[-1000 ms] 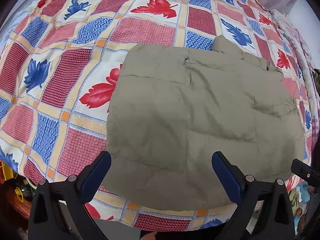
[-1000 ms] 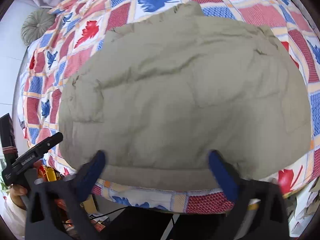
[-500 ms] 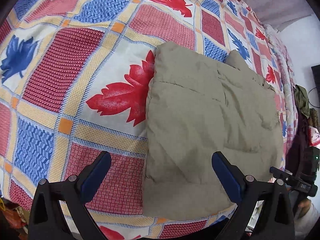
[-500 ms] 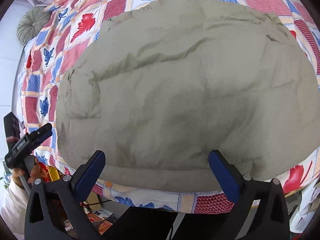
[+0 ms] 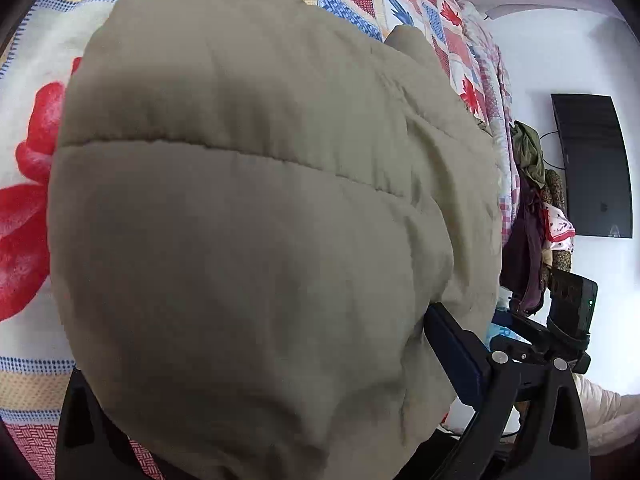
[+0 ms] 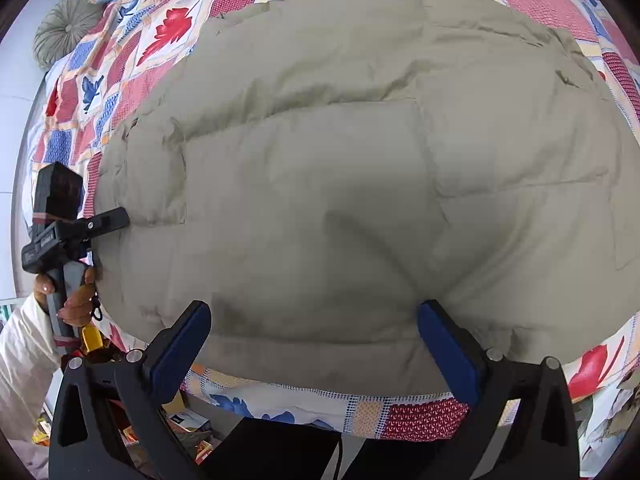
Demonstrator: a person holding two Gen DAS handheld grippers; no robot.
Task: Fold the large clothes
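A folded olive-grey quilted garment (image 6: 360, 184) lies on the patterned bedspread (image 6: 160, 36). It fills the left wrist view (image 5: 256, 220) at very close range. My left gripper (image 5: 256, 360) is open, pushed against the garment's left edge; the fabric bulges between the jaws and hides the left finger, while the right finger (image 5: 456, 352) shows. It also shows in the right wrist view (image 6: 100, 224) at that edge. My right gripper (image 6: 316, 344) is open, jaws wide apart, just above the garment's near edge.
The bed's near edge (image 6: 320, 404) runs under my right gripper, with clutter on the floor below. A round grey cushion (image 6: 68, 28) lies at the far left. Clothes hang (image 5: 532, 208) beside a dark screen (image 5: 592, 164) on the white wall.
My left gripper swung left, then moved in low to the garment's left edge, so fabric now fills its view. My right gripper closed in slightly on the near edge.
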